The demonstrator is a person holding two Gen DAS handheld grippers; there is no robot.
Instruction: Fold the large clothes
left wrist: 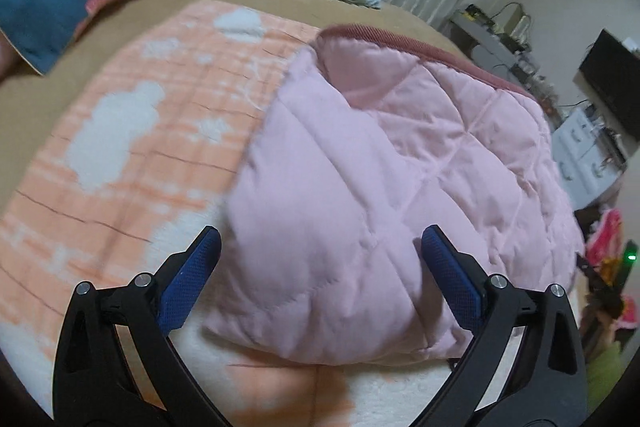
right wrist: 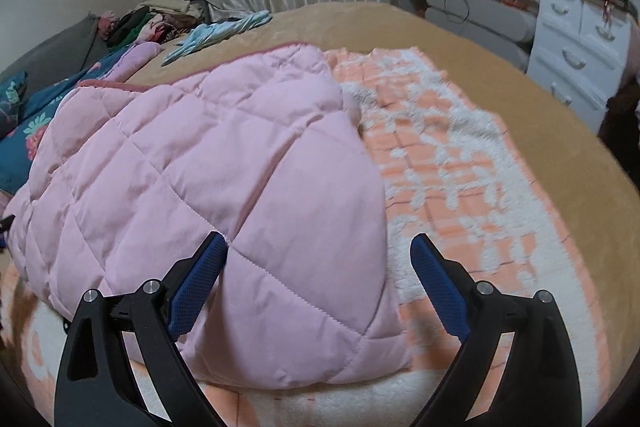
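A: Both tools, the left tool [left wrist: 320, 247] and the right tool [right wrist: 318, 255], are released; the pink quilted garment [left wrist: 380, 155] lies folded on the orange blanket [left wrist: 132, 131] on the bed.

B: The thick padding can spring open, I think, if nothing presses it.

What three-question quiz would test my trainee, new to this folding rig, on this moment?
1. True or false: the left gripper is clamped on the pink quilt.
2. What lies under the quilt? A) a bare floor B) an orange-and-white blanket C) a wooden table
3. In the right wrist view, what white furniture stands at the right?

Key: 1 false, its fingers stand apart; 2 B; 3 a drawer unit.
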